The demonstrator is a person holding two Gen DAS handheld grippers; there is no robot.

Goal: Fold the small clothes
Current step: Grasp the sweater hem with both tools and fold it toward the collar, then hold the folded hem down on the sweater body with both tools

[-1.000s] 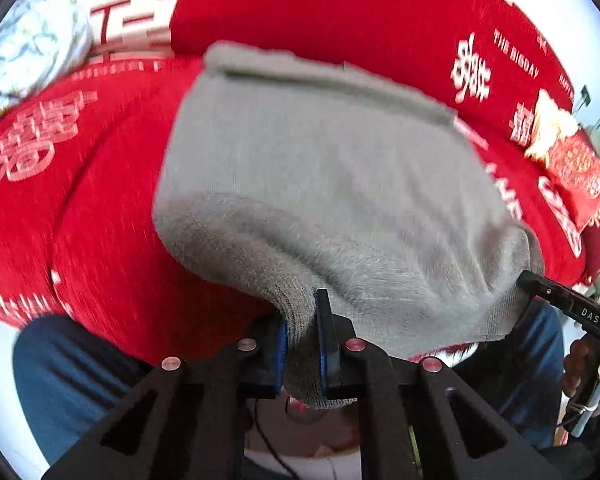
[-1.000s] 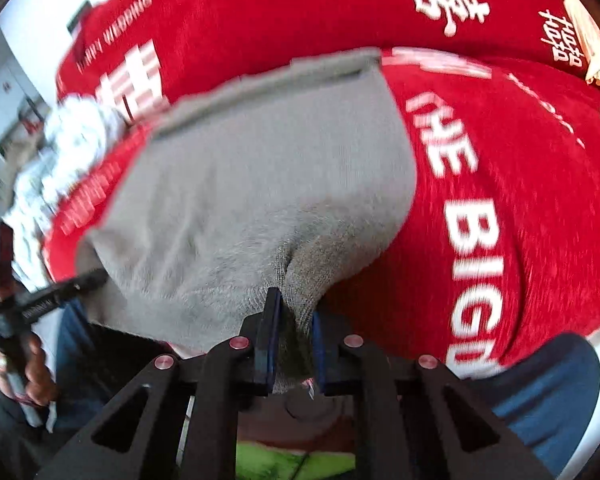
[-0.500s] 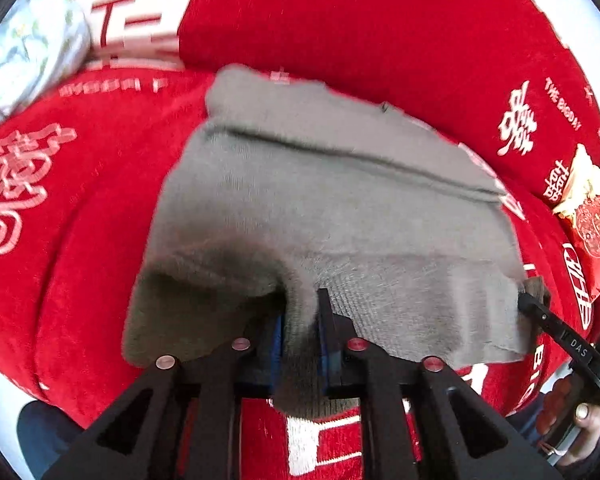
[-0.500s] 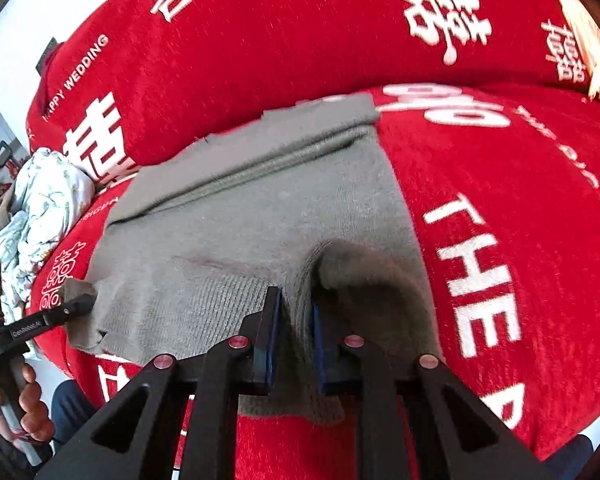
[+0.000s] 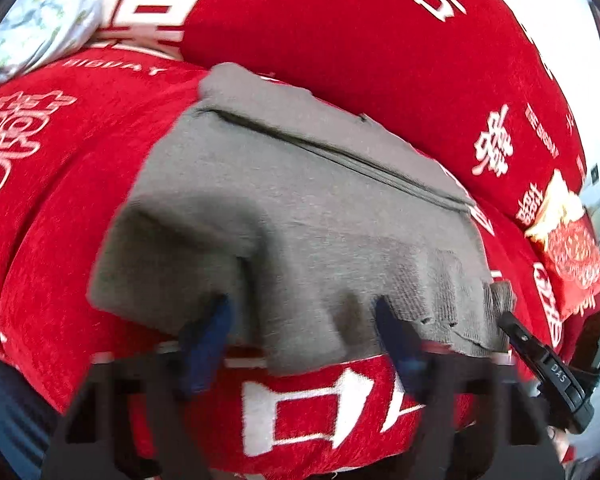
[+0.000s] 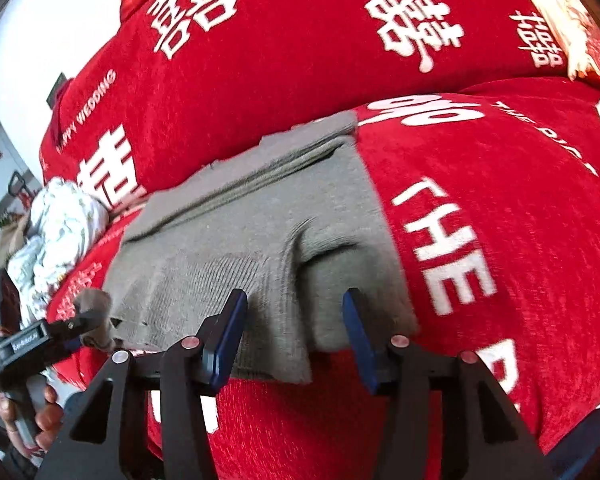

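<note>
Left gripper (image 5: 302, 332) and right gripper (image 6: 294, 330) both stand spread apart, level at the folded grey garment's (image 6: 260, 240) near edge, gripping nothing.

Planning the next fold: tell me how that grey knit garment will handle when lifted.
The grey knit garment will probably flop and drape: its folded edge already sags in soft ripples. Likely light for its size. Its ribbed knit should resist slipping on the red plush cover.

left fingers (image 5: 208, 340): motion-blurred | floral bundle (image 5: 40, 20): cut by frame edge
</note>
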